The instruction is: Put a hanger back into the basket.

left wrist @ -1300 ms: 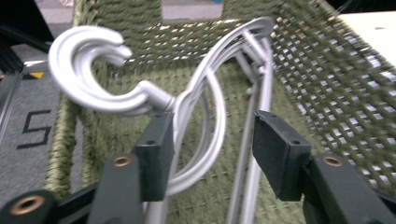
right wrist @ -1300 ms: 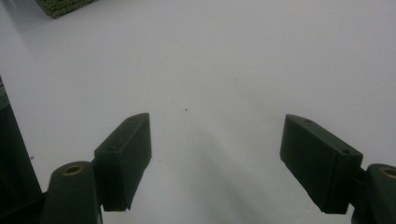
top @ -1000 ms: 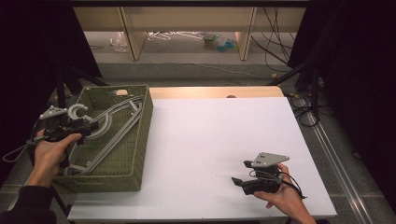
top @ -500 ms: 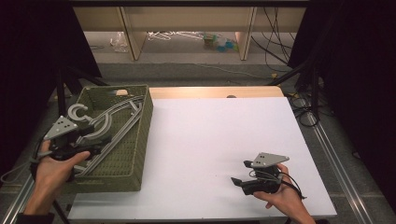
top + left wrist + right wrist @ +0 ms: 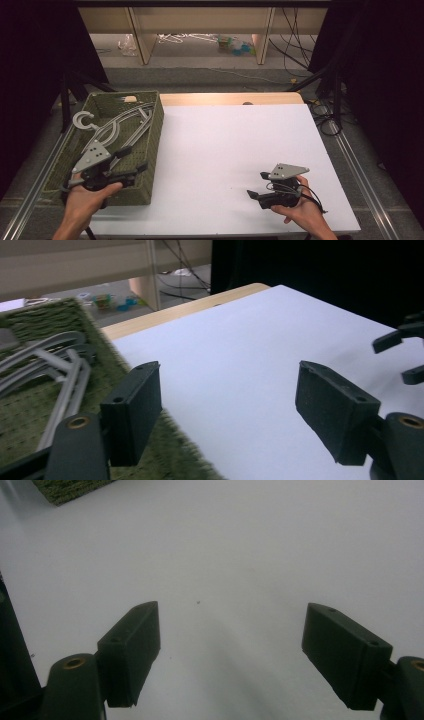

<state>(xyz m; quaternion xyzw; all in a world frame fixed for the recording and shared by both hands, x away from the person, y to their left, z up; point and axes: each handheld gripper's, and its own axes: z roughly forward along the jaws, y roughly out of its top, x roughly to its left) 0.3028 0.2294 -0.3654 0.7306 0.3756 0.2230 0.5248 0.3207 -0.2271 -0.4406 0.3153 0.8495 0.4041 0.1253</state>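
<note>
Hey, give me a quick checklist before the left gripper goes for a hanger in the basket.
1. Left gripper open with nothing between its jaws, which have just been opening: ok.
2. Right gripper open, empty, over bare table: ok.
3. Hangers lie inside the basket: ok.
4. One hanger free of the others: not ok, the grey hangers overlap in a pile.
5. Left gripper aimed at the hangers: not ok, its jaws point over the basket's edge toward the table.
6. Hook easy to reach: cannot tell, it rests at the basket's far left rim.
</note>
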